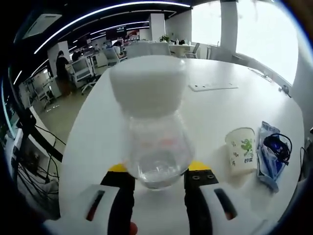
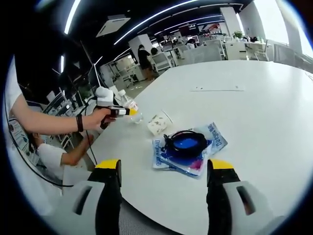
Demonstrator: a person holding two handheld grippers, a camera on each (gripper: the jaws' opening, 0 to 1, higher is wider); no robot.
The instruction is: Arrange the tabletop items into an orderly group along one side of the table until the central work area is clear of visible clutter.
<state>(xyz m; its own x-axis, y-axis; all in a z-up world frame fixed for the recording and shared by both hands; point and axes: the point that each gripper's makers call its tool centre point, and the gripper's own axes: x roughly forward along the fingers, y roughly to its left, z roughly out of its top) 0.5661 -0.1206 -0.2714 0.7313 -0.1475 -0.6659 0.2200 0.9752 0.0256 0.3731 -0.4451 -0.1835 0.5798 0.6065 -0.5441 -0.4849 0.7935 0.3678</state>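
Note:
My left gripper (image 1: 157, 172) is shut on a clear plastic bottle (image 1: 155, 142) with a wide white cap (image 1: 148, 83), held over the white table (image 1: 98, 132). To its right stand a paper cup (image 1: 241, 149) with a green print and a blue packet (image 1: 270, 159) with a coiled black cable on top. In the right gripper view, my right gripper (image 2: 165, 166) is open at the table's near edge, just in front of the blue packet (image 2: 212, 134) and black cable (image 2: 185, 143). The cup (image 2: 159, 123) lies beyond them. A hand holds the left gripper (image 2: 131, 112) with the bottle (image 2: 132, 106) at the table's left edge.
A flat white card (image 1: 212, 86) (image 2: 217, 88) lies further out on the table. The round table's edge (image 2: 146, 196) runs under my right jaws. Office chairs, desks and a person stand beyond the far side. A person's arm (image 2: 44, 120) reaches in from the left.

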